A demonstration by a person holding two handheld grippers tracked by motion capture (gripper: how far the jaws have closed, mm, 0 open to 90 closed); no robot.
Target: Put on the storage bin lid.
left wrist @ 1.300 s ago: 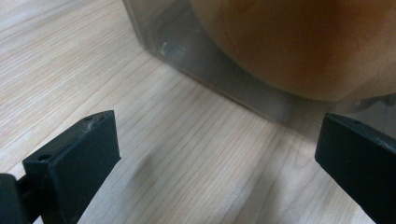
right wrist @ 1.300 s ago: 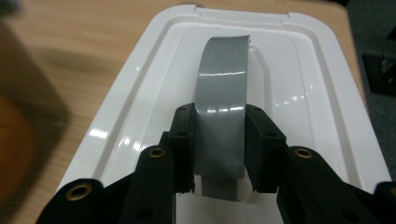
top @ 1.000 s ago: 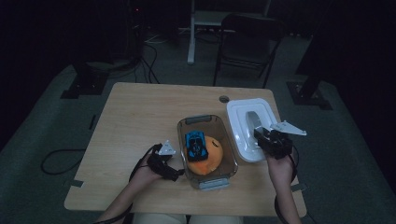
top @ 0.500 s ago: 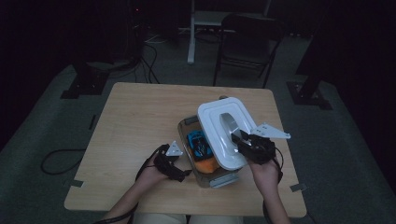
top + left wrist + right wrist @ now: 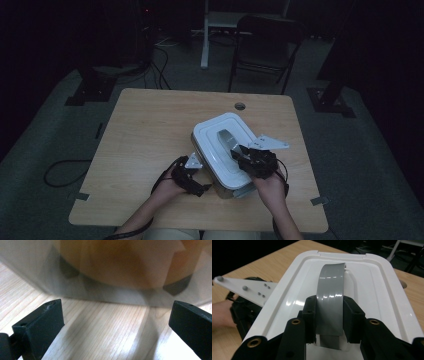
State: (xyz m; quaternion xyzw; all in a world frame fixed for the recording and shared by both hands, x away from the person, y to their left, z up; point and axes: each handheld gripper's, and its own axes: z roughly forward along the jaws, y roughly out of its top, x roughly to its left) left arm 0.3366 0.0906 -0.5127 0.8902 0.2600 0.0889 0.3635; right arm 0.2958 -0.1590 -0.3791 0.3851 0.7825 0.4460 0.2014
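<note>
The right tool [image 5: 329, 315] clamps the grey handle [image 5: 330, 297] of a white plastic lid [image 5: 225, 147] over a clear box [image 5: 105, 272], left tool [image 5: 116, 322] apart beside it, on a pale wooden tabletop [image 5: 150, 130] in a dark room.

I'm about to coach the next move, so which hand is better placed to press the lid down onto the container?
Probably the right. The right gripper is shut on the lid's grey handle, over the container; the left gripper is open, low beside its wall.
</note>
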